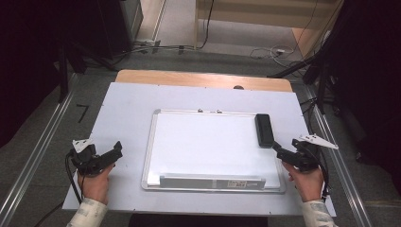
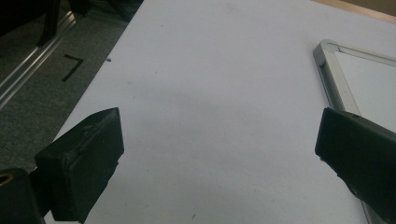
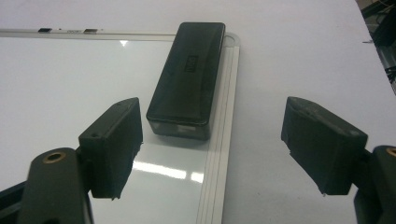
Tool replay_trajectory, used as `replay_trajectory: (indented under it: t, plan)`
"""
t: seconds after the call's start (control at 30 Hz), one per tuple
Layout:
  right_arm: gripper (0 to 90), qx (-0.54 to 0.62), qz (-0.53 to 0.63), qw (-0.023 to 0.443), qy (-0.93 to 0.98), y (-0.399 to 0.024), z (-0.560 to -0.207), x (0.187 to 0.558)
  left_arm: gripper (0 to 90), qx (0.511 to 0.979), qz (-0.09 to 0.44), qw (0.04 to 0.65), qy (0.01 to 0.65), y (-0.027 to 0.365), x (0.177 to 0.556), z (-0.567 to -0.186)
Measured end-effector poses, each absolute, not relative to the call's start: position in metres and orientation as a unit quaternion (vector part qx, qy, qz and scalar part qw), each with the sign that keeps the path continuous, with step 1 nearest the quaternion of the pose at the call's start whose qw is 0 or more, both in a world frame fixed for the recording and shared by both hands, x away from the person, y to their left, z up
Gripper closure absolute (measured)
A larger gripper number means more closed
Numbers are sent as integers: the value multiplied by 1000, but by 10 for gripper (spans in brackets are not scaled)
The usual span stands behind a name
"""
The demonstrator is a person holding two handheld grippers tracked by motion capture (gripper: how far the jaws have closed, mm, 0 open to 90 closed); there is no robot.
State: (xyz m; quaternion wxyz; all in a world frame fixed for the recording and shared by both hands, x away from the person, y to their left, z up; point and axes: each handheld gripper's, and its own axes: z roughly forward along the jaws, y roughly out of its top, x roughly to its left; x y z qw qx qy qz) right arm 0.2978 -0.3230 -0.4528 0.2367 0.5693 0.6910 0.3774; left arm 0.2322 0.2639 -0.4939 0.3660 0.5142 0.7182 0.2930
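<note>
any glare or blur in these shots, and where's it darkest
Right gripper view: a bright glare streak lies on the whiteboard just below the black eraser, with a small highlight near the top frame; the right claw up close looks soft. Left gripper view: even, dim light on the white table cover, left claw blurred. High view: the room's upper corners fall to near black.

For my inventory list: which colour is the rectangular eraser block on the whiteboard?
Black; the rectangular eraser block shows best in the right gripper view.
</note>
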Motion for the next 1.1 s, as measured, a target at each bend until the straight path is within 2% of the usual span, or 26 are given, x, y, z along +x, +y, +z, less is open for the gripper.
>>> replay_trajectory:
  t: [1.1]
  plan:
    - [197,573,367,252,688,-343,-454,278,11,514,293,367,718,263,233,-494]
